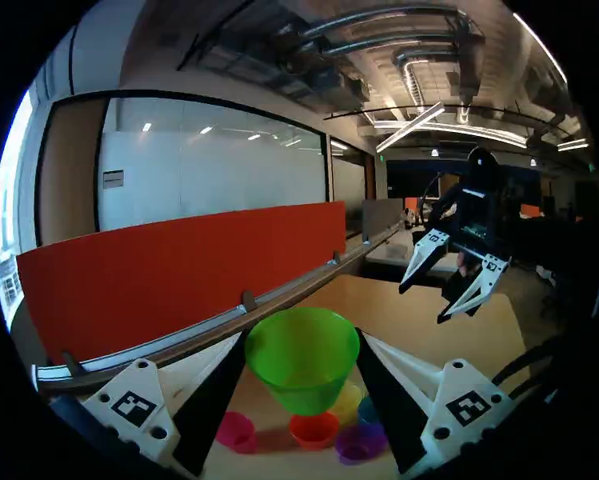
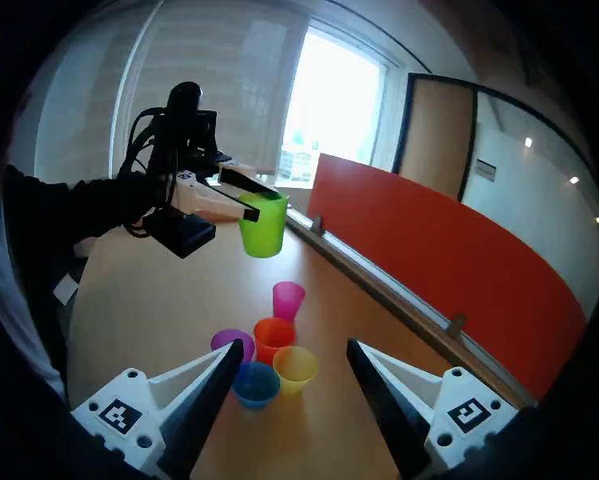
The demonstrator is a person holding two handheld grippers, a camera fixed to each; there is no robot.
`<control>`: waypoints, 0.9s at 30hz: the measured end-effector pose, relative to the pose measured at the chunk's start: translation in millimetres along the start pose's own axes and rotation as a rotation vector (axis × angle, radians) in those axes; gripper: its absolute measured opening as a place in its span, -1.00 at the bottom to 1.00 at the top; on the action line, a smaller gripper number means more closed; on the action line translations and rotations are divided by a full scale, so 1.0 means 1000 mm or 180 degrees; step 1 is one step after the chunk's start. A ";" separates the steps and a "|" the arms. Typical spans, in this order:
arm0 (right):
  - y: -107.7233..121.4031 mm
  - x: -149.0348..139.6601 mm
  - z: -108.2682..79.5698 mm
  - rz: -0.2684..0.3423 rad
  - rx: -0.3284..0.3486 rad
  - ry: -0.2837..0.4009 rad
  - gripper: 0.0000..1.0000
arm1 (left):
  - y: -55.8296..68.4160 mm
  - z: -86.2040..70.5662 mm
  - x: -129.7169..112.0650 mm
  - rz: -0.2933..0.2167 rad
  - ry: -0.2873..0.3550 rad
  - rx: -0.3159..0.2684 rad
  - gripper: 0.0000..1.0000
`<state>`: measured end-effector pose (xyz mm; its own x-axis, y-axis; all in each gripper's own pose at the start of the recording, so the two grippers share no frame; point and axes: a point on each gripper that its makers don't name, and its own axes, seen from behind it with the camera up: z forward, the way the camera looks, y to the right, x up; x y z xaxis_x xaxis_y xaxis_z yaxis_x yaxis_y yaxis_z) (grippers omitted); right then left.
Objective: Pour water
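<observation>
Left claw [image 1: 299, 336] and right claw [image 2: 293, 344]: white, trimmed in black.
Each has two white wedge fingers [image 2: 167, 392] with black inner pads [image 1: 211, 400], a square black-and-white marker [image 1: 133, 406] and small screws [image 1: 157, 433] near the base. Behind the left claw are a black housing [image 2: 183, 232], looped black cables [image 2: 139, 136] and a dark sleeve [image 2: 59, 208].

An open-plan office: a wooden table [image 1: 427, 312] with a red divider [image 1: 179, 264], glass-walled rooms [image 1: 211, 168], strip lights [image 1: 411, 126] and bare ceiling ducts [image 1: 379, 20].
</observation>
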<state>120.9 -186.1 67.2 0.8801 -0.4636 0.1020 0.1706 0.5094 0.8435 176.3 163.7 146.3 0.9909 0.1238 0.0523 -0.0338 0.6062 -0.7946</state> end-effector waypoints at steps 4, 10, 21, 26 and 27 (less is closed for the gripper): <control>0.000 -0.001 0.002 -0.0009 0.0005 -0.0002 1.00 | 0.002 0.000 0.007 -0.0062 0.0102 -0.0021 0.82; 0.000 -0.001 0.005 -0.0005 0.0012 0.0000 1.00 | 0.002 0.000 0.013 -0.0086 0.0167 -0.0027 0.82; -0.002 -0.004 0.012 -0.0006 0.0052 -0.0029 1.00 | 0.003 -0.002 0.008 -0.0017 0.0090 -0.0016 0.81; -0.003 -0.010 0.018 0.0010 0.0083 -0.0065 1.00 | 0.002 -0.003 0.010 -0.0012 0.0097 -0.0001 0.81; -0.004 -0.012 0.019 0.0013 0.0091 -0.0077 1.00 | 0.001 -0.003 0.010 -0.0012 0.0098 0.0001 0.81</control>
<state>101.3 -196.3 72.7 0.8698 -0.4791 0.1180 0.1539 0.4906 0.8577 186.6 163.4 143.9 0.9946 0.0974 0.0367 -0.0302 0.6069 -0.7942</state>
